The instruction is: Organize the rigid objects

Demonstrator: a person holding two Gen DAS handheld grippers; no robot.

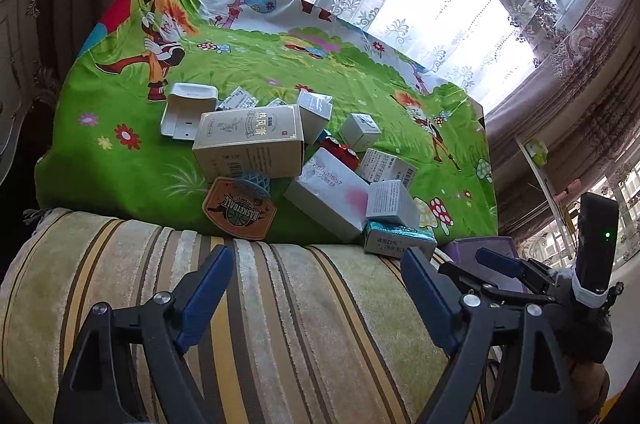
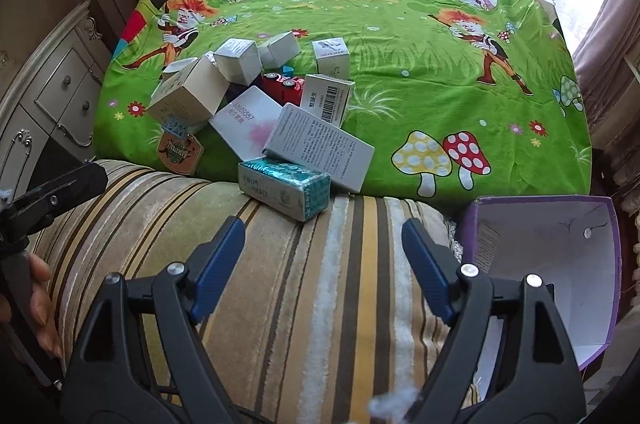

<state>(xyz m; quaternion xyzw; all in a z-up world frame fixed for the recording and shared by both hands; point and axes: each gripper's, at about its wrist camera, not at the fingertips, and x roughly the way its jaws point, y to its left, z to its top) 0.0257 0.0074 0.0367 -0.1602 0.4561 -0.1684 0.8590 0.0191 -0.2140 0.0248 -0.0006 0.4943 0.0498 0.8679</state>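
Left tongs wide, nothing held; right tongs same, both over the striped cushion. Teal box just ahead of right tongs, box pile beyond it on green cloth. Purple bin right of right tongs.

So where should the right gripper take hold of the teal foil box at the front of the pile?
Across the teal foil box's two long sides, near the middle, coming from above. It lies flat, half on the striped cushion, nearest the open right gripper, its near side clear; a larger white box crowds its far side.
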